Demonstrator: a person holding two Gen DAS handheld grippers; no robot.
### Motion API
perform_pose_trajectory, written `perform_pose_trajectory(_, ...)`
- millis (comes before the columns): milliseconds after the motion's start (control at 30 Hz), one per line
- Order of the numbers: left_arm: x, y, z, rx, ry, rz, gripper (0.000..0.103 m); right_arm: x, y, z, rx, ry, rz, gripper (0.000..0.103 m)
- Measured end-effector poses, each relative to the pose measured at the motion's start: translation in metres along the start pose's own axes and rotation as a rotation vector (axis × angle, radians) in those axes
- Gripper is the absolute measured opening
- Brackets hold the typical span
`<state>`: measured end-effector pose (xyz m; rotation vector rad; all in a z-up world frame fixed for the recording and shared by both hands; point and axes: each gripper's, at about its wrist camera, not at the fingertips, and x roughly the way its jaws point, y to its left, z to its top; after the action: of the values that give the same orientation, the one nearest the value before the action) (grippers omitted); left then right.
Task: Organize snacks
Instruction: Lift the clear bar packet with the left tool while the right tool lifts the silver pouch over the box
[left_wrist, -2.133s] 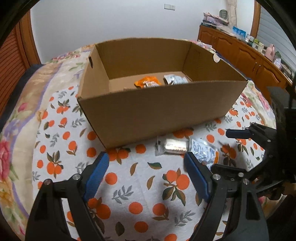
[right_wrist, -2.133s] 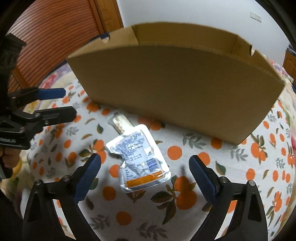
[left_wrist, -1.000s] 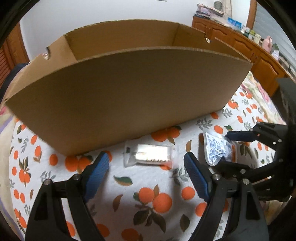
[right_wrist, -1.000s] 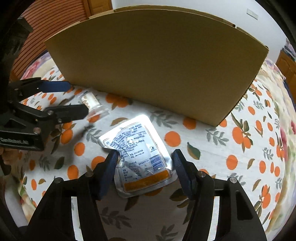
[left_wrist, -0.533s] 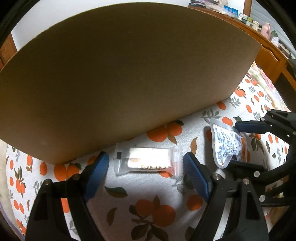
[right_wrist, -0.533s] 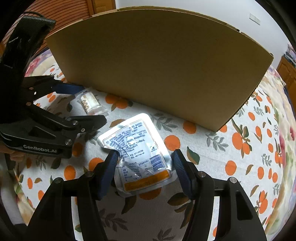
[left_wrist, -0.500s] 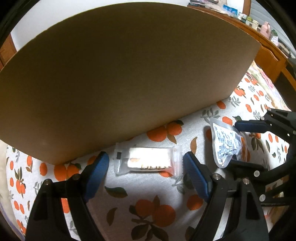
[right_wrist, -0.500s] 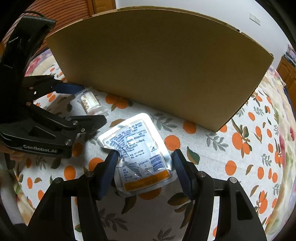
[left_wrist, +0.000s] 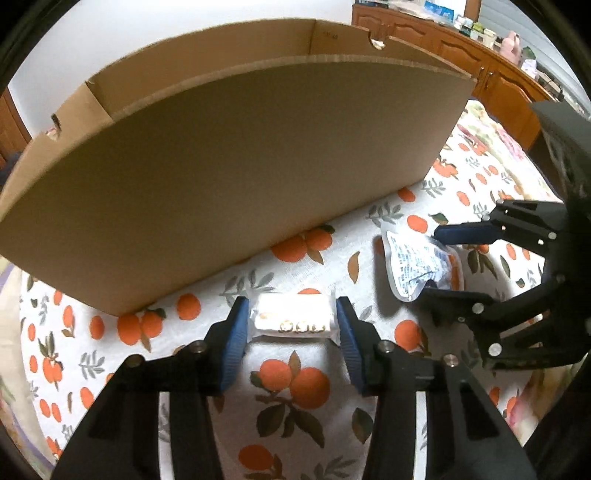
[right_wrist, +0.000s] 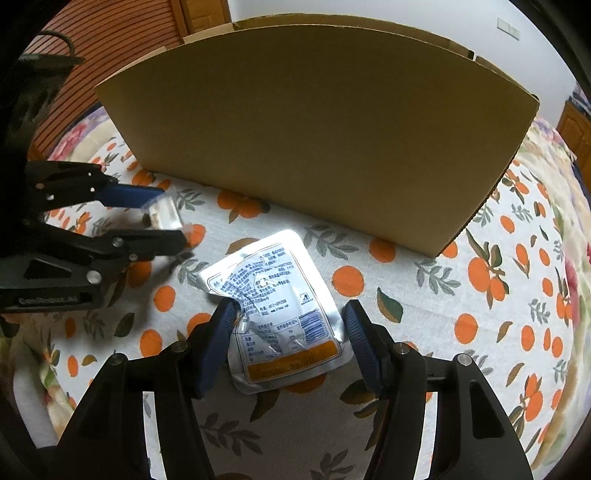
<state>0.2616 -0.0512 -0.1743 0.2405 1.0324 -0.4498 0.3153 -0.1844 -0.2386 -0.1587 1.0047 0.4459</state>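
Left gripper (left_wrist: 291, 323) clamped on the small white snack bar (left_wrist: 293, 317), blue pads (left_wrist: 236, 332) pressing both short ends of its clear wrapper. Seen from the right wrist too (right_wrist: 162, 216), bar pinched between the two fingers, slightly blurred. Straight ahead of this claw, close: the tall near wall of the cardboard box (left_wrist: 236, 177), open at the top, contents hidden from here.

Right gripper (right_wrist: 288, 325) closed on the silver foil pouch (right_wrist: 280, 314), pads at both side edges (foil crumpled by the left pad, orange band toward the claw's base). Pouch's far end lying on the orange-print cloth (right_wrist: 480, 295), short of the box wall (right_wrist: 317, 129) ahead. From the left wrist, same pouch (left_wrist: 417, 266) off to that claw's right, held between the other gripper's fingers (left_wrist: 436, 264).

Both claws side by side in front of the box. Wooden cabinets (left_wrist: 461, 33) beyond the box, off to the left claw's right.
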Motion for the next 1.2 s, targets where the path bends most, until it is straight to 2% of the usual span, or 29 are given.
perform_pose_trajectory(333, -0.036, 0.011, 0.004, -0.043, -0.059, -0.016, 0.046, -0.024, -0.007, 0.001, 0.009, -0.040, 0.013, 0.062)
perform_pose_trajectory(900, -0.087, 0.024, 0.020, -0.094, -0.171, 0.009, 0.046, -0.085, -0.013, 0.007, 0.015, -0.163, 0.041, 0.062)
perform_pose_trajectory(1200, -0.112, 0.031, 0.028, -0.122, -0.232, 0.031, 0.046, -0.101, -0.009, 0.028, 0.016, -0.224, 0.049, 0.062)
